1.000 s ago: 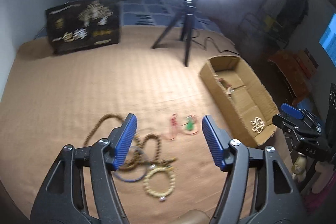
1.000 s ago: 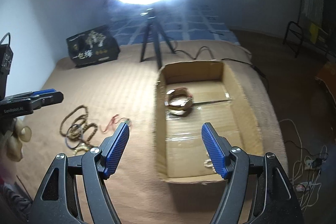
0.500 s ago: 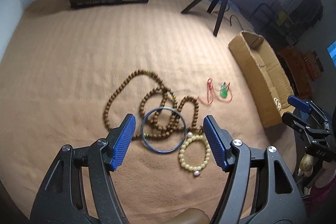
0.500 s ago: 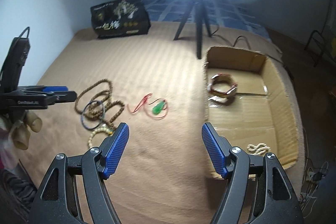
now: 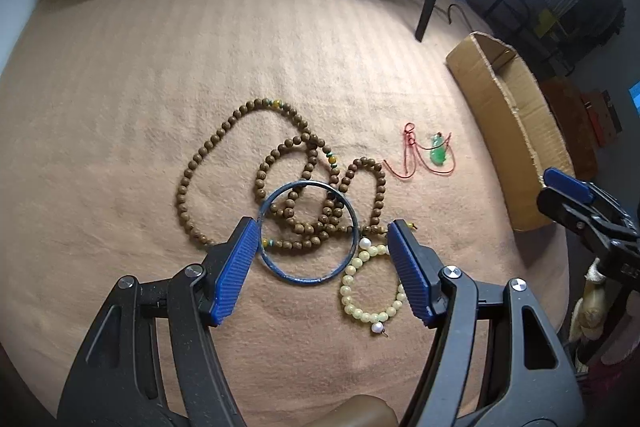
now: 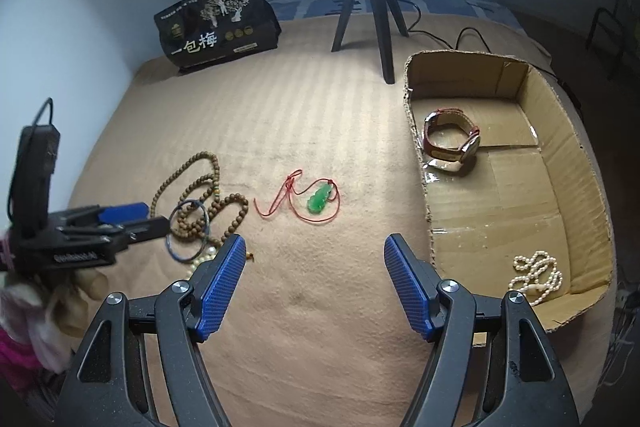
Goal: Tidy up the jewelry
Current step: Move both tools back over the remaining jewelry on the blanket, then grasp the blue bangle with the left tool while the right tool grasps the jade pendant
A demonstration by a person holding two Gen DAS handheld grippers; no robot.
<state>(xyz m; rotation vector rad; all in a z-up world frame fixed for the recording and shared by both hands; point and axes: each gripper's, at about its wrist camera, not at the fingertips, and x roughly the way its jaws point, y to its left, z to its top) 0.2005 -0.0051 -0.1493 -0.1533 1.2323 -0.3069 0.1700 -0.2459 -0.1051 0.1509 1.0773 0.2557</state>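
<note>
Jewelry lies on a tan blanket (image 5: 120,87): blue bangle (image 5: 308,269) between the spread fingers of the left gripper (image 5: 320,267), overlapping brown beads (image 5: 224,135). Right gripper (image 6: 314,283), likewise apart, hovers before a green pendant (image 6: 319,201); beyond, a cardboard box (image 6: 580,163) holds what appears to be a watch (image 6: 452,143).

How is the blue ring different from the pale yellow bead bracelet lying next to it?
The blue bangle is one smooth, rigid hoop; the yellow bracelet is a string of round beads with a white pearl at each end. The bangle is wider and lies over the brown bead necklace; the bracelet lies mostly on bare blanket. Both lie flat between the left tool's open fingers.
</note>
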